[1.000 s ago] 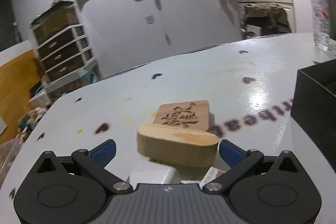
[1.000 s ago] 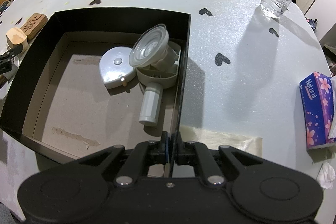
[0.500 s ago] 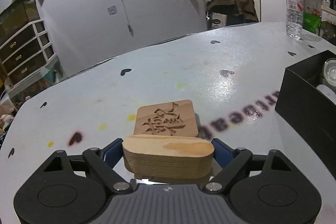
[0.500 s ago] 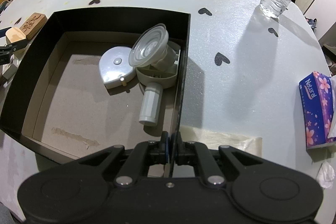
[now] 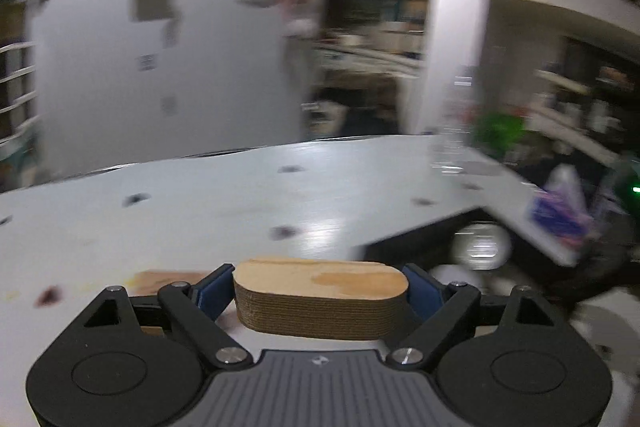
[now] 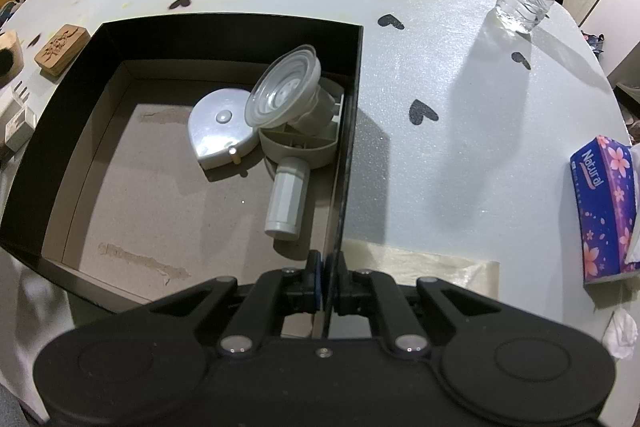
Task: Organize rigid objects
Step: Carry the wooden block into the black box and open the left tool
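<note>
The left gripper (image 5: 320,293) clamps the oval wooden block (image 5: 320,297), held above the white table (image 6: 440,67), its long axis crosswise between the blue pads (image 5: 212,291). The right gripper (image 6: 326,285) pinches the right wall of the black box (image 6: 348,131). A carved wooden tile (image 6: 61,50) lies near the table's left edge. The room behind is blurred.

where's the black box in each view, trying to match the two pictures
Left wrist: black box at right of centre, blurred, beyond the held wooden block.
Right wrist: black box fills the left half, its near wall pinched by the right gripper.
Shared landmark: purple tissue pack.
</note>
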The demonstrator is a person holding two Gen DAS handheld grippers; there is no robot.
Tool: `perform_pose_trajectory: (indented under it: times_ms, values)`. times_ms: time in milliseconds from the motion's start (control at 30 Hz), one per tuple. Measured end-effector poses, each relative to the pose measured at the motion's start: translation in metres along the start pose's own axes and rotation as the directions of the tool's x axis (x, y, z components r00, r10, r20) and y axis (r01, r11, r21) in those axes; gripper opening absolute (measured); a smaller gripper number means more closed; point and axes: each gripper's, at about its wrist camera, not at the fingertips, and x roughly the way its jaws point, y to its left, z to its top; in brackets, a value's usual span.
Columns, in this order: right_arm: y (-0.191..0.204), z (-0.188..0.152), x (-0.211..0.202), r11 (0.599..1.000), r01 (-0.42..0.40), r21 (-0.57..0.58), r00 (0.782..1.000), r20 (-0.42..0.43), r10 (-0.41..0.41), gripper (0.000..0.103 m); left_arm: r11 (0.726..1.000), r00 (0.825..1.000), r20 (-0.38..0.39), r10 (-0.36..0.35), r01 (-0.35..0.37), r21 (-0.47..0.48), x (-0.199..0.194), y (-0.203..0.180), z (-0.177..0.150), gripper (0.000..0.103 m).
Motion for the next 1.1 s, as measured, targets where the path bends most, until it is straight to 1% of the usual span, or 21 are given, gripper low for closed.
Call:
perform_pose_trajectory:
  times_ms: [67, 133, 233, 300, 400, 533, 600, 633, 700, 733, 767, 867, 933, 1100]
  values:
    - [0.0, 0.0, 0.0, 1.0, -0.001, 0.001, 1.0, 0.001, 0.001, 0.007, 0.996, 0.996, -0.006, -0.088, 0.088, 0.017, 0.005, -0.019, 0.004, 0.089]
    - [0.0, 0.0, 0.0, 1.0, -0.001, -0.001, 1.0, 0.001, 0.001, 0.007, 0.987, 0.987, -0.022, -0.159, 0.16, 0.023, 0.013, -0.035, 0.006, 0.089]
    - [0.0, 0.0, 0.0, 1.0, -0.001, -0.003, 1.0, 0.001, 0.001, 0.007, 0.961, 0.964, -0.054, -0.26, 0.264, 0.085, 0.026, -0.062, 0.009, 0.089]
    - [-0.001, 0.0, 0.0, 1.0, -0.003, -0.002, 1.0, 0.001, 0.003, 0.007, 0.934, 0.945, -0.086, -0.315, 0.324, 0.151, 0.037, -0.078, 0.009, 0.089]
    - [0.0, 0.001, 0.0, 1.0, -0.002, -0.005, 1.0, -0.002, 0.002, 0.007, 0.904, 0.925, -0.155, -0.348, 0.375, 0.205, 0.059, -0.094, 0.01, 0.089]
    - [0.0, 0.001, 0.0, 1.0, -0.005, -0.006, 1.0, 0.001, 0.005, 0.007, 0.875, 0.889, -0.245, -0.387, 0.437, 0.206, 0.086, -0.106, 0.008, 0.089]
    - [0.0, 0.0, 0.0, 1.0, -0.007, -0.008, 1.0, 0.005, 0.007, 0.007, 0.858, 0.867, -0.284, -0.41, 0.472, 0.2, 0.098, -0.109, 0.007, 0.088]
    - [-0.001, -0.001, 0.0, 1.0, -0.008, -0.006, 1.0, 0.005, 0.008, 0.007, 0.847, 0.852, -0.299, -0.429, 0.495, 0.196, 0.102, -0.108, 0.007, 0.088]
    - [-0.001, -0.001, -0.001, 1.0, -0.01, -0.007, 1.0, 0.005, 0.01, 0.007, 0.811, 0.814, -0.33, -0.477, 0.553, 0.191, 0.11, -0.106, 0.007, 0.089]
    - [-0.001, 0.0, -0.001, 1.0, -0.01, -0.009, 1.0, 0.004, 0.01, 0.007, 0.799, 0.801, -0.344, -0.489, 0.57, 0.191, 0.113, -0.106, 0.007, 0.089]
    - [-0.001, 0.0, -0.001, 1.0, -0.012, -0.011, 1.0, 0.004, 0.012, 0.007, 0.793, 0.794, -0.359, -0.492, 0.578, 0.193, 0.115, -0.106, 0.008, 0.089]
    - [-0.003, 0.0, -0.001, 1.0, -0.022, -0.009, 1.0, 0.001, 0.022, 0.007, 0.773, 0.78, -0.39, -0.49, 0.595, 0.221, 0.122, -0.109, 0.009, 0.088]
    - [-0.004, 0.001, 0.0, 1.0, -0.024, -0.009, 1.0, 0.001, 0.024, 0.007, 0.749, 0.762, -0.407, -0.503, 0.62, 0.235, 0.125, -0.111, 0.009, 0.089]
    - [-0.005, 0.001, 0.0, 1.0, -0.026, -0.009, 1.0, 0.004, 0.026, 0.007, 0.689, 0.726, -0.429, -0.538, 0.671, 0.272, 0.13, -0.117, 0.009, 0.089]
